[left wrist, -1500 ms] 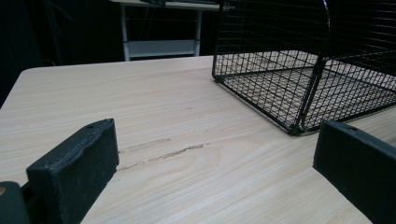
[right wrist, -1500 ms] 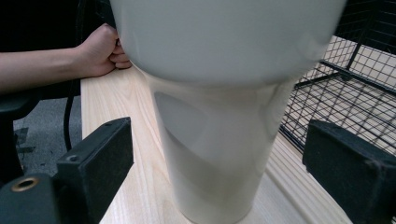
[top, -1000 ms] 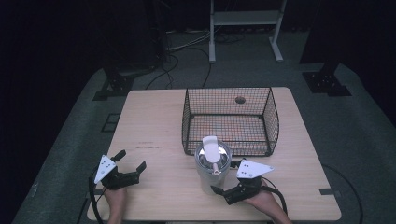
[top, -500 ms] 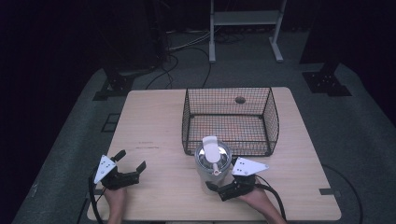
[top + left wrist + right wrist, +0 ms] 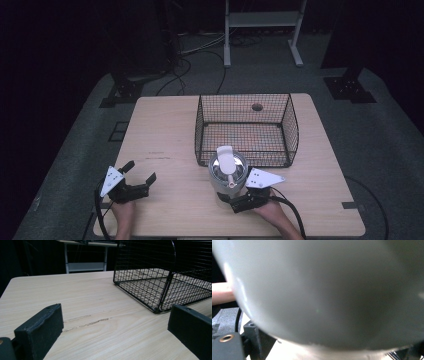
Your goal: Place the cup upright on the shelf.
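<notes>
A round grey metal pot (image 5: 227,172) with a white lid handle stands on the wooden table (image 5: 165,135), just in front of the black wire basket (image 5: 243,159). My right gripper (image 5: 231,200) is pressed up against the pot's lower front right side. In the right gripper view the pot's grey wall (image 5: 324,290) is blurred and very close, and the jaws stand wide apart on either side of it; I cannot tell whether they touch it. My left gripper (image 5: 141,171) rests low at the table's front left, open and holding nothing.
The wire basket (image 5: 150,290) has nothing in it and sits right of my left gripper (image 5: 115,322) in the left gripper view. A dark cable hole (image 5: 257,106) shows in the tabletop behind the basket. Bare wood lies between the two grippers.
My right gripper has slid left, in against the pot's base. The left gripper and the pot have stayed where they were.
</notes>
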